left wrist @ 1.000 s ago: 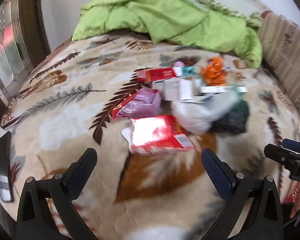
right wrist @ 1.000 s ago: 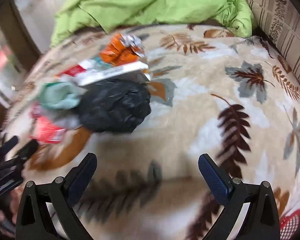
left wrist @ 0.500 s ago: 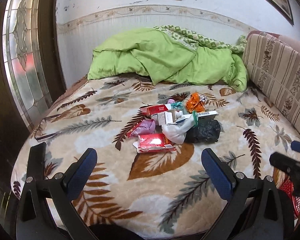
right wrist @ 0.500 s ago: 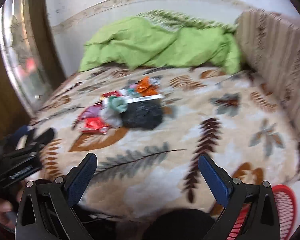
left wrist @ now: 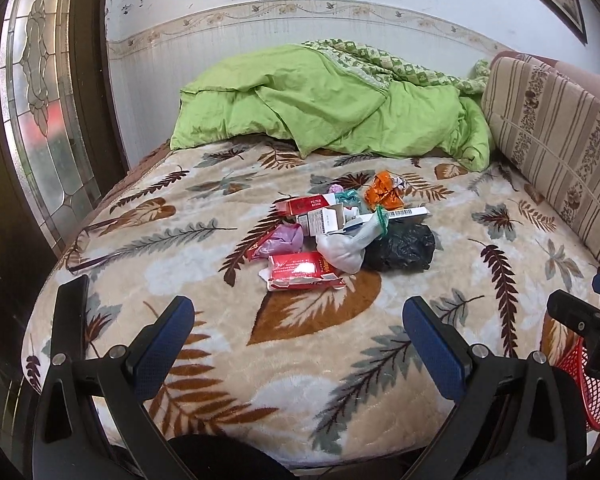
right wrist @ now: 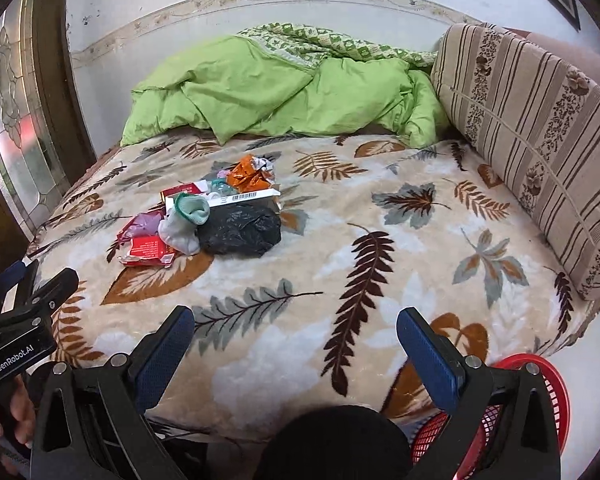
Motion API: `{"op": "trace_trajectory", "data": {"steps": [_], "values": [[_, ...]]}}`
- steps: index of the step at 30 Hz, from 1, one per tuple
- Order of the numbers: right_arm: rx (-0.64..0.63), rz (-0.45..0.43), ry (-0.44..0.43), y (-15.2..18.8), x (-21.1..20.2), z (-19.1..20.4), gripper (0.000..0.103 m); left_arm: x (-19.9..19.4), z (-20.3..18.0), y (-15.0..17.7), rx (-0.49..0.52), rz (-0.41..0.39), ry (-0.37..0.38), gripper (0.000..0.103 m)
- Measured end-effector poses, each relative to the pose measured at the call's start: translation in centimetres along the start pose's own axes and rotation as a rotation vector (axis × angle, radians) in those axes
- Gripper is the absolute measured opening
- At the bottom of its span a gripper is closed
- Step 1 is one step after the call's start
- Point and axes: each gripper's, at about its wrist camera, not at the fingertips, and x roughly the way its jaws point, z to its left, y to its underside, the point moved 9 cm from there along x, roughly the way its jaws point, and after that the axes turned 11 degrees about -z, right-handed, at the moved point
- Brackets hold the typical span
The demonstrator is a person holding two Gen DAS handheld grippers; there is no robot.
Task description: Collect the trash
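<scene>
The round red plastic mesh basket [right wrist: 540, 384] is half hidden behind the bed's edge; the black crumpled plastic bag [left wrist: 400, 249] hides its contents.

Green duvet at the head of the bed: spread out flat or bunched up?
Bunched up. The green duvet lies heaped in crumpled folds against the wall, leaving the leaf-print blanket uncovered.
</scene>
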Motion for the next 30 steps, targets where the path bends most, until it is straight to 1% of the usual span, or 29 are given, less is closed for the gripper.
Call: {"op": "trace_trajectory", "data": {"steps": [30], "values": [[-0.026,0.020,0.001,0.35,0.02,0.64,0.102,-0.23,-0.58,0.34,0.001,0.010,0.001,0.103]]}}
